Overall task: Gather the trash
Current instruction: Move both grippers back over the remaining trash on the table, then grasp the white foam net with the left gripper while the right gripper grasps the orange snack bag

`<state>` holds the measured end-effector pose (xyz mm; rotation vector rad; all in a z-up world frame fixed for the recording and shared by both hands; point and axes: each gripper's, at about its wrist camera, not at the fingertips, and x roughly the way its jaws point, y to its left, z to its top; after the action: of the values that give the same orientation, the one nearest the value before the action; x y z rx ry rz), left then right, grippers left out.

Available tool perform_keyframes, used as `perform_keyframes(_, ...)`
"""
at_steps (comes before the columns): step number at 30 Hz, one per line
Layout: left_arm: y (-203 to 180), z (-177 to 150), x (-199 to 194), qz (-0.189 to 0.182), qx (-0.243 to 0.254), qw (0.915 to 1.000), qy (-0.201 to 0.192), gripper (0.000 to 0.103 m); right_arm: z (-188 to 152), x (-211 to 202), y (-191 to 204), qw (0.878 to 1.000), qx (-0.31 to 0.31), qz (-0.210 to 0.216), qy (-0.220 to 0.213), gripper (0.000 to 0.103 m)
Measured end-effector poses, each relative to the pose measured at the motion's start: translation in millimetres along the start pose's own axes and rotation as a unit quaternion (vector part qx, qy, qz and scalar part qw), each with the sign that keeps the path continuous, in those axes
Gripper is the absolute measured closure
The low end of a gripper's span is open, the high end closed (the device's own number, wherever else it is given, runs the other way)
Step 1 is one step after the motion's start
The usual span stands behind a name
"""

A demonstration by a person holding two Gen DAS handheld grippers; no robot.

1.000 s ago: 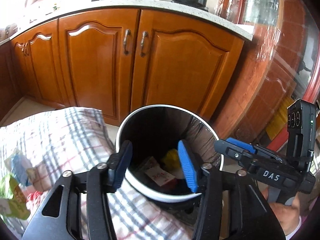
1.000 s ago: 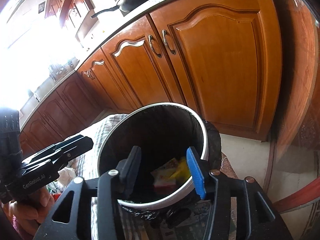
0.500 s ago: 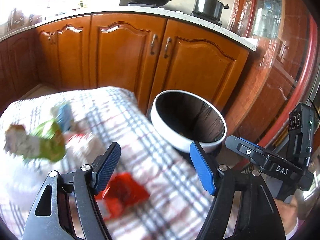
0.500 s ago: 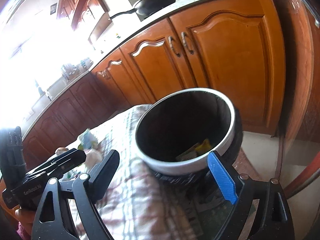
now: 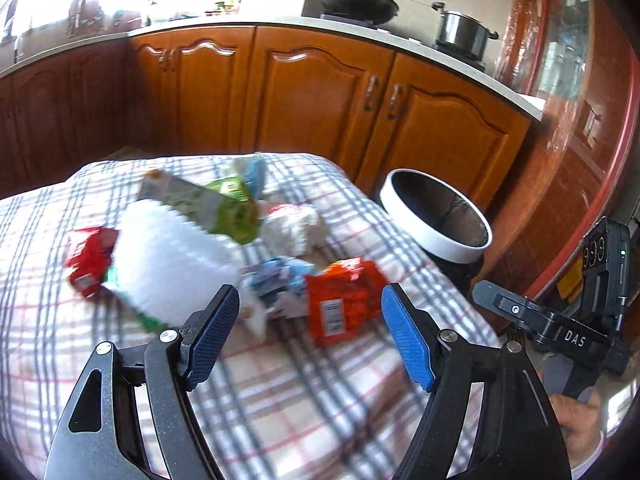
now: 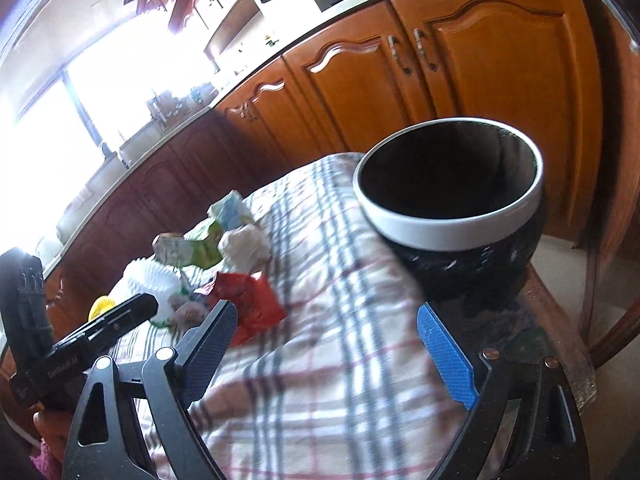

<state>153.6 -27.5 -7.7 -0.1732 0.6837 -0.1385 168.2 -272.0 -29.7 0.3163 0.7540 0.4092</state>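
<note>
Leftmost on the plaid-cloth table (image 5: 280, 420), toward its far edge, lies a red crumpled wrapper (image 5: 90, 258), then a white pleated paper (image 5: 168, 260) and a green snack packet (image 5: 234, 212), a white crumpled wad (image 5: 294, 226) and an orange-red foil packet (image 5: 344, 300) nearer the right edge. Past that edge stands the black white-rimmed trash bin (image 5: 436, 220). Both the left gripper (image 5: 310, 338) and the right gripper (image 6: 334, 354) hang empty above the cloth, jaws just spread wide.
</note>
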Motion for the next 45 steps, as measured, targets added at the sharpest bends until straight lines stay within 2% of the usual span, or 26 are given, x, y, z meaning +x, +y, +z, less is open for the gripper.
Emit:
perform_keyframes(15,64,-4,-19,0.052,-0.049,0.9973,-0.016,0.028,-7,24,61,0.998,-0.062,0.025,0.020,0.012)
perform_keyframes(17,68,-1,-16,0.055,-0.049,0.9972,-0.015,0.028,-7,28,69,0.997,-0.072,0.026,0.022,0.021)
perform_keyframes(19,71,2,-13,0.058,-0.049,0.9971,-0.012,0.028,-6,36,75,0.996,-0.081,0.029,0.030,0.034)
perform_keyframes(25,75,14,4,0.063,-0.035,0.9974,-0.002,0.028,-2,63,89,0.994,-0.096,0.030,0.049,0.050)
perform_keyframes(26,74,15,8,0.061,-0.029,0.9977,0.001,0.029,-2,68,90,0.993,-0.098,0.029,0.052,0.051)
perform_keyframes(27,73,15,10,0.059,-0.026,0.9979,0.004,0.040,-2,74,91,0.993,-0.101,0.029,0.057,0.056)
perform_keyframes(28,72,15,14,0.055,-0.020,0.9982,0.012,0.055,-2,79,91,0.992,-0.102,0.028,0.063,0.067)
perform_keyframes(29,71,16,18,0.049,-0.017,0.9985,0.018,0.061,-3,83,91,0.992,-0.103,0.028,0.068,0.077)
perform_keyframes(30,69,15,20,0.041,-0.017,0.9988,0.023,0.071,-4,86,91,0.991,-0.103,0.027,0.075,0.094)
perform_keyframes(34,60,13,15,0.026,-0.004,0.9995,0.018,0.082,-8,83,89,0.992,-0.103,0.025,0.073,0.098)
perform_keyframes(45,27,23,-3,-0.015,0.009,0.9998,-0.003,0.084,5,32,66,0.996,-0.087,0.018,0.030,0.099)
